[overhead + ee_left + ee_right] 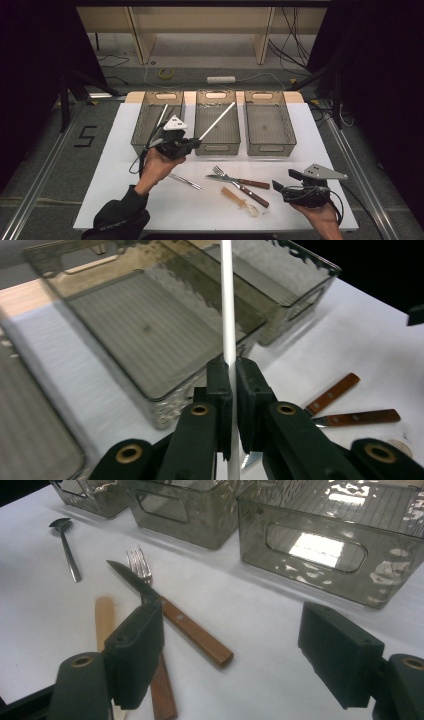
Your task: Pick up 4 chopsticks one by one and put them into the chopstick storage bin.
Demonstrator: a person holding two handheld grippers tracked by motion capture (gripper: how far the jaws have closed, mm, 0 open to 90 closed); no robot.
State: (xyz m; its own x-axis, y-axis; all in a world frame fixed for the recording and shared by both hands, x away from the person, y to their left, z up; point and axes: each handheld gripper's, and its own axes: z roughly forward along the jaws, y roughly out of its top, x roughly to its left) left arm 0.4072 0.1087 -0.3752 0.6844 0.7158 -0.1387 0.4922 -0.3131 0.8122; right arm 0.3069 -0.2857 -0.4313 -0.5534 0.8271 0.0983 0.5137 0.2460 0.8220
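High view: left hand (159, 167) comes up from bottom left of the frame, dark sleeve, forearm angled toward centre, wrist cocked so the left gripper (196, 143) points up and right toward the middle bin (217, 145). Jaws nearly fully closed, clamped on a white chopstick (217, 120). Stick runs diagonally from the jaw tips up-right, its far end hanging over the middle bin's interior, upper centre of the frame. A second white stick (162, 114) lies inside the left bin (141, 131). Right bin (267, 148) sits at centre right.

Left gripper view: pads squeeze the chopstick (227, 305) between them at bottom centre, stick shoots straight up through the frame centre, a short end pokes out below the pads. Smoky plastic bin (165, 407) sits just beyond the jaw tips.

Right hand (320, 215) at lower right of the high view, palm up under the right gripper (276, 186), held level, pointing left at the loose cutlery. Jaws wide apart, nothing between them. In the right gripper view the two black pads (137, 650) stand far apart at the bottom, with the wooden-handled knife (170, 615), fork (139, 565), small metal spoon (67, 545) and pale wooden spoon (104, 617) lying on the white table (260, 645) ahead
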